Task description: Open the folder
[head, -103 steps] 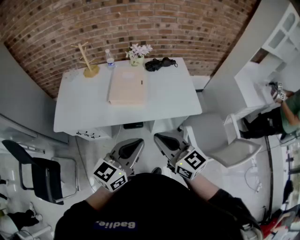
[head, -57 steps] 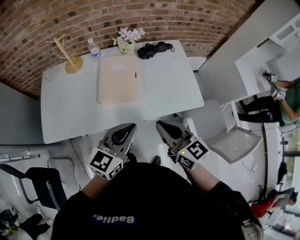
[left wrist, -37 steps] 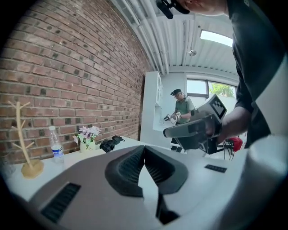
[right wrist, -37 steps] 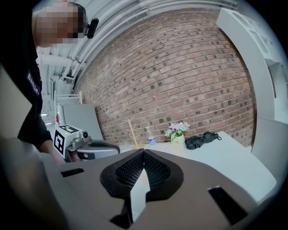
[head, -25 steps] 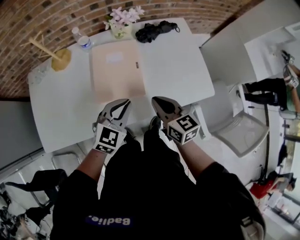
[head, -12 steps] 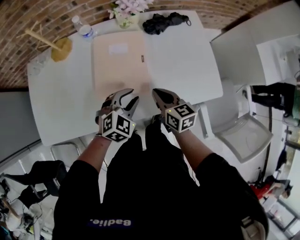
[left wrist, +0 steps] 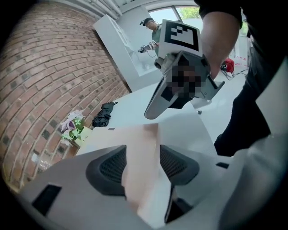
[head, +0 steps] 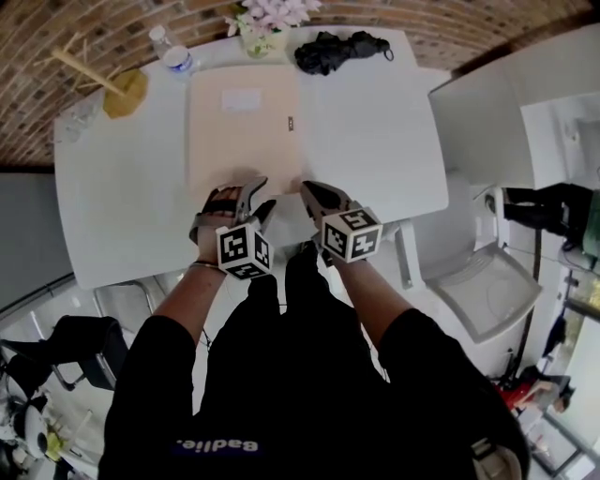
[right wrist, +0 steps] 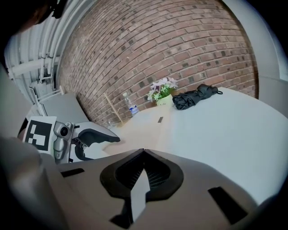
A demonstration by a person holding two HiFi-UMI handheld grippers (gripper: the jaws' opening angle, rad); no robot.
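A beige folder (head: 244, 127) lies shut and flat on the white table (head: 375, 131), with a pale label and a small dark tab on its cover. My left gripper (head: 263, 193) hangs over the folder's near edge. Its jaws have just been opening and stand wide; only the folder's cover (left wrist: 137, 132) shows between them, untouched by the pads. My right gripper (head: 306, 188) is just to the right, by the folder's near right corner, with its tips meeting (right wrist: 143, 151) and nothing in them. Whether either gripper touches the folder I cannot tell.
Along the table's far edge stand a flower pot (head: 265, 21), a black folded umbrella (head: 342, 47), a water bottle (head: 174, 58) and a wooden stand (head: 114, 86). A white chair (head: 478, 281) is at the right and a dark chair (head: 84, 339) at the left.
Both grippers have come down and forward from in front of the table to the folder's near edge. The left jaws have gone from shut to wide open and the gripper has rolled.
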